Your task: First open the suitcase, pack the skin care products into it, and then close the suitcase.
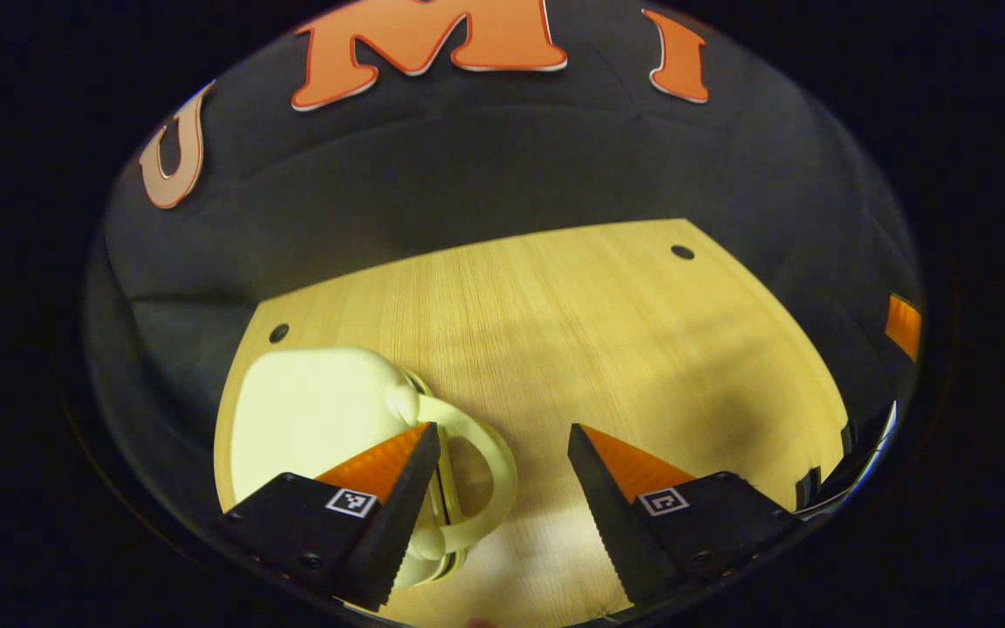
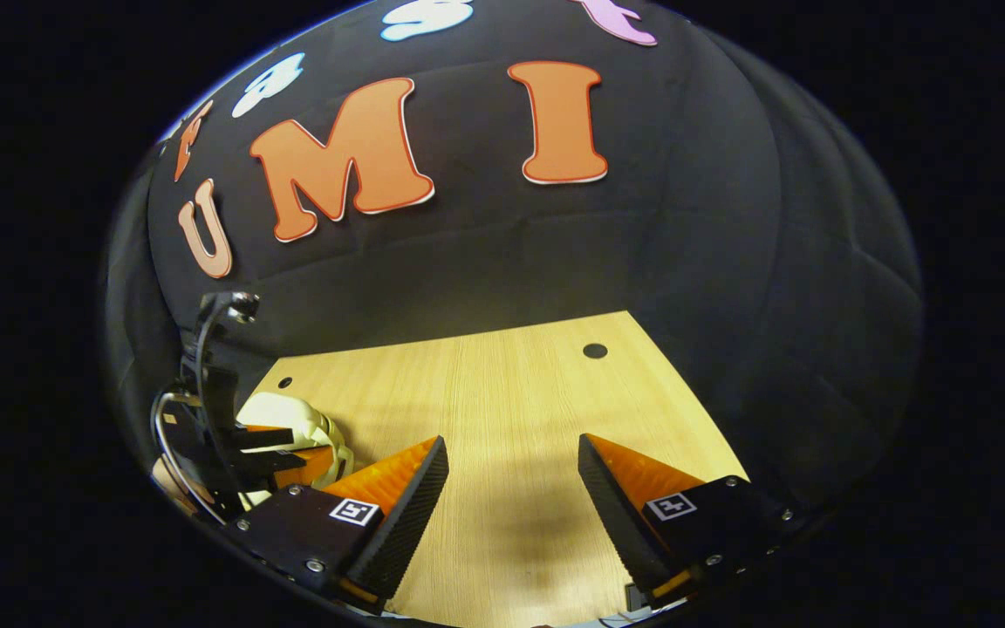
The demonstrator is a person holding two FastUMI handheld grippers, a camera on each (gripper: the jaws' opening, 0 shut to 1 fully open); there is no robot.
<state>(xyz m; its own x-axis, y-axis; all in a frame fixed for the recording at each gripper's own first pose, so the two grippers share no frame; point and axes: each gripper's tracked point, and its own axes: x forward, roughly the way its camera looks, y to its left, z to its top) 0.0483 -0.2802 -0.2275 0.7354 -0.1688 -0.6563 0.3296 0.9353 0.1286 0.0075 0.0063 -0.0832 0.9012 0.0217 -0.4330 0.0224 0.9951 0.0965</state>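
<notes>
A small cream suitcase lies flat and closed at the near left of the wooden table, its looped handle pointing right. My left gripper hovers over that handle with its jaws wide apart, the left finger covering part of the handle and nothing held. In the right gripper view the suitcase sits at the far left with the left gripper above it. My right gripper stands open over bare table, right of the case.
The table has small round holes near its far corners. Black cloth walls close in behind and to the sides. The table's right edge lies near.
</notes>
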